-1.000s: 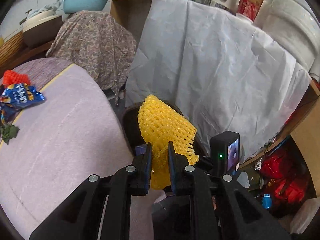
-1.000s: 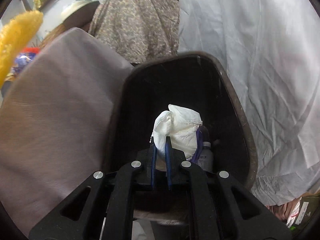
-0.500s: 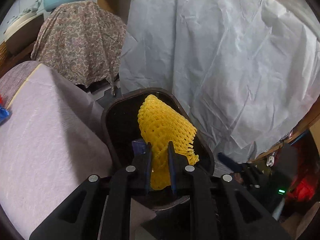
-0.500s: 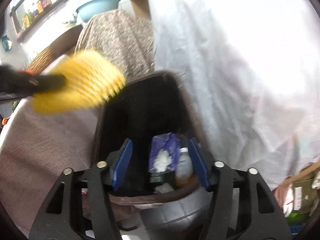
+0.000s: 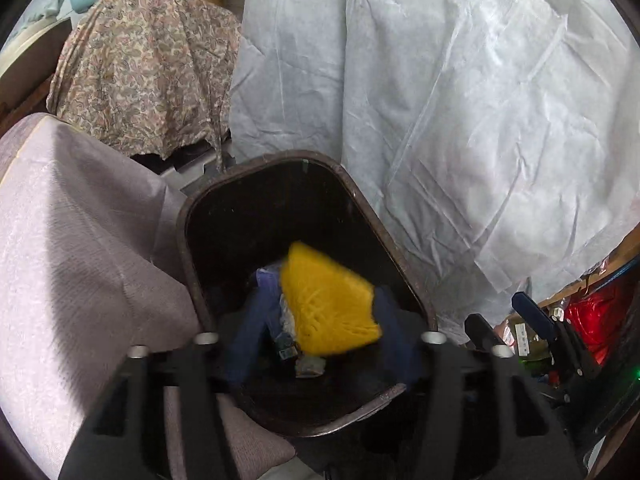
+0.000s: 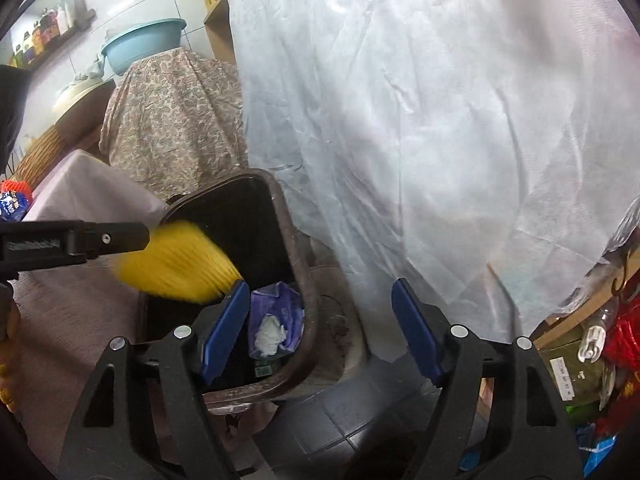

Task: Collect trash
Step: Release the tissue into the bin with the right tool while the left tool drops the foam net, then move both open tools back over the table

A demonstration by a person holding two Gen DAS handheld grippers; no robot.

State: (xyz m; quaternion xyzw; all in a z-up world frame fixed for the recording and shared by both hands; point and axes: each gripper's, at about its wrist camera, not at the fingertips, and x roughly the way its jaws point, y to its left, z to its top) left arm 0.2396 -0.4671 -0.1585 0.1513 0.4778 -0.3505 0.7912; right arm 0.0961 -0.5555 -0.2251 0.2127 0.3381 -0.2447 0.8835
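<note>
Releasing over the dark trash bin (image 5: 404, 264): left gripper (image 5: 320, 320) spread wide, grasping nothing; yellow foam net (image 5: 328, 304) blurred between the parted fingers, above the bin's contents; cannot tell whether airborne or resting; right gripper (image 6: 320, 328) likewise spread and empty, beside the bin's right rim. Risks, as judgement: net light and springy, so liable to snag on a finger pad or bounce onto the rim and fall outside; cause would be withdrawing too soon or off-centre. Orientation: long axis of net roughly level, narrow end toward the left gripper, flared end toward the bin's far-right wall; crumpled tissue (image 6: 272, 334) and purple wrapper (image 6: 286, 300) lying beneath.
</note>
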